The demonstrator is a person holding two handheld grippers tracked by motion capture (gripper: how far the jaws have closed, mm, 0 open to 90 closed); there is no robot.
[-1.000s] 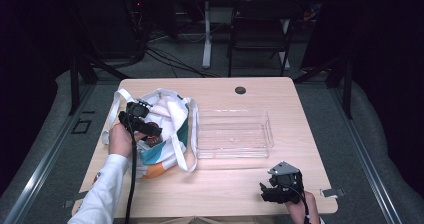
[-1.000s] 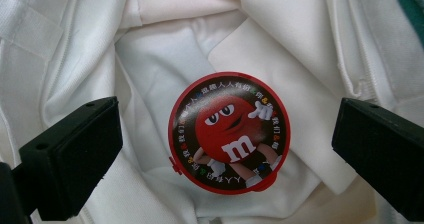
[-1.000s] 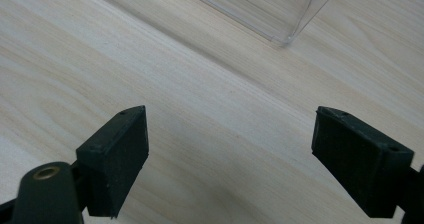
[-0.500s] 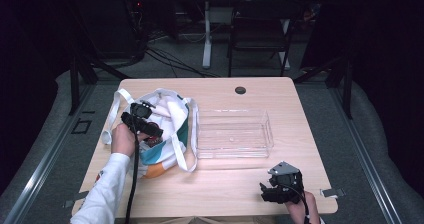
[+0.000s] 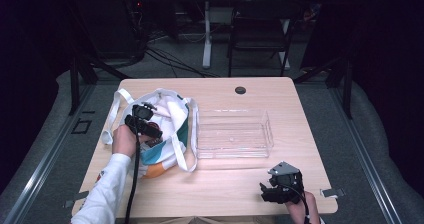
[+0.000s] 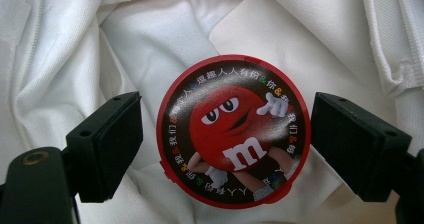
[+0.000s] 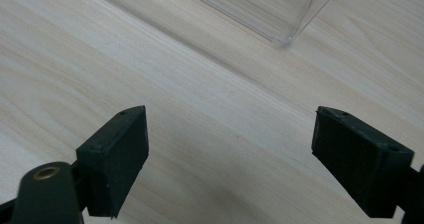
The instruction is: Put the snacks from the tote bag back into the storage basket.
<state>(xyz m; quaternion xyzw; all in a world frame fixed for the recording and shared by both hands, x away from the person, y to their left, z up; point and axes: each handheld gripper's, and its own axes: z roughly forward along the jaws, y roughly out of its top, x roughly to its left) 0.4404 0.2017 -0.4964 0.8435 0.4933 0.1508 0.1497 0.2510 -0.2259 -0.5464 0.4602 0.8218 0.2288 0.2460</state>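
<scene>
The left gripper [image 6: 226, 134] hangs inside the white cloth tote bag with teal and orange print [image 5: 165, 129], and its jaws have just been closing in around the round red-rimmed candy tin with the red cartoon character on its lid [image 6: 234, 131]. The tin lies flat on the bag's white lining, lid up, between the 2 black pads [image 6: 107, 144]. A sliver of white cloth is visible on either side of the tin, so the pads are not yet pressing on it; the jaws stand partly closed with nothing clamped. In the high view the left hand sits where it sat a second ago, over the bag's mouth. My read: this is the pick, and the squeeze needs to finish before any lift.

The right gripper [image 5: 280, 186] rests low on the light wooden table [image 5: 225, 189], near the person's edge and well right of the bag. Its jaws stand wide apart with nothing but bare wood between them, and a corner of the clear plastic rectangular bin [image 7: 280, 14] lies ahead.

The count: 1 tin, 1 tote bag, 1 clear bin just right of the bag, 2 grippers, 1 small dark round cap [image 5: 240, 90] in the tabletop beyond the bin, 1 dark folding chair [image 5: 260, 29] behind the table
</scene>
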